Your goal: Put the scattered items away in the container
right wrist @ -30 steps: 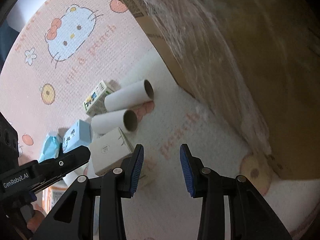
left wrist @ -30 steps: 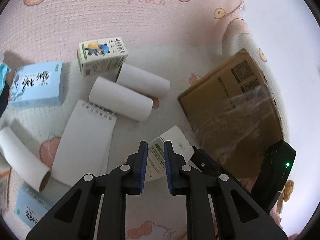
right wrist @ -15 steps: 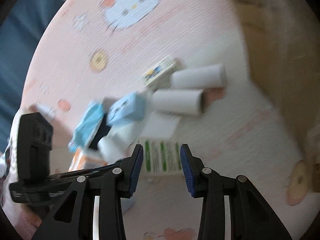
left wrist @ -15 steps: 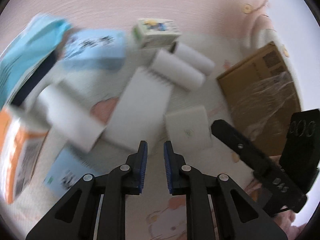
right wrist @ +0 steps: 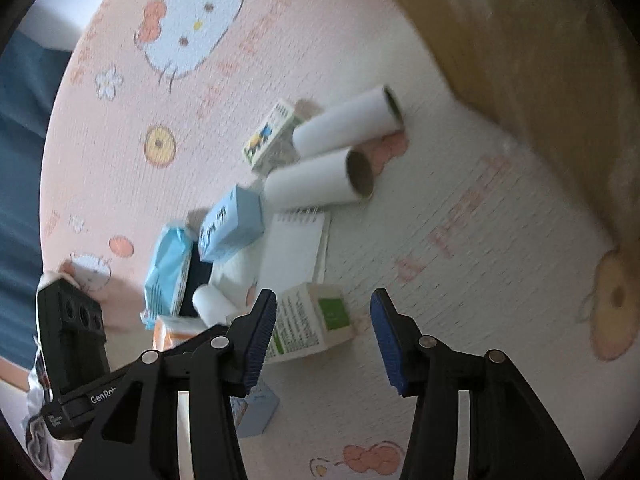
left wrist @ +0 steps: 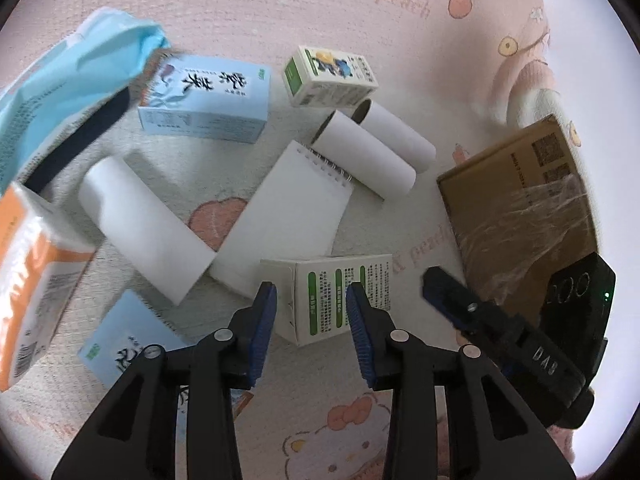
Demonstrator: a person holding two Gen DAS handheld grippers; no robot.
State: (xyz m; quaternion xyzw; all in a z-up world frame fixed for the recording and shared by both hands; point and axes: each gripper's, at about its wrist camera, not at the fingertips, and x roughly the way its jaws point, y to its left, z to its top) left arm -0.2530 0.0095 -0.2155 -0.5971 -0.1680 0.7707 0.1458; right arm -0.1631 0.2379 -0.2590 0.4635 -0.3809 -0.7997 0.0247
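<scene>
Barely started, by my read: everything visible lies loose on the pink cartoon mat (left wrist: 248, 8), and I can't see inside the cardboard box (left wrist: 520, 208) at the right edge, so whether anything is in it can't be told. Left gripper (left wrist: 311, 312) has its jaws spread apart, holding nothing, lined up either side of the green-and-white carton (left wrist: 332, 292) lying just ahead of them, not clearly touching it. Right gripper (right wrist: 323, 332) also has jaws wide and empty, near the same carton from the other side. Guess is that carton goes first, then the rest. Count on the mat: three white paper tubes, two side by side (left wrist: 364, 156) near the box and one (left wrist: 144, 236) further left; one spiral notepad (left wrist: 288, 216) between them, its lower end touching the carton; two pale blue boxes, one big (left wrist: 208, 104), one small (left wrist: 132, 344) by the left jaws; one cartoon-print carton (left wrist: 332, 76); one light blue soft pack (left wrist: 68, 84); one orange-and-white pack (left wrist: 28, 280) at the far left. Ten loose items left, all well apart from the box opening.
</scene>
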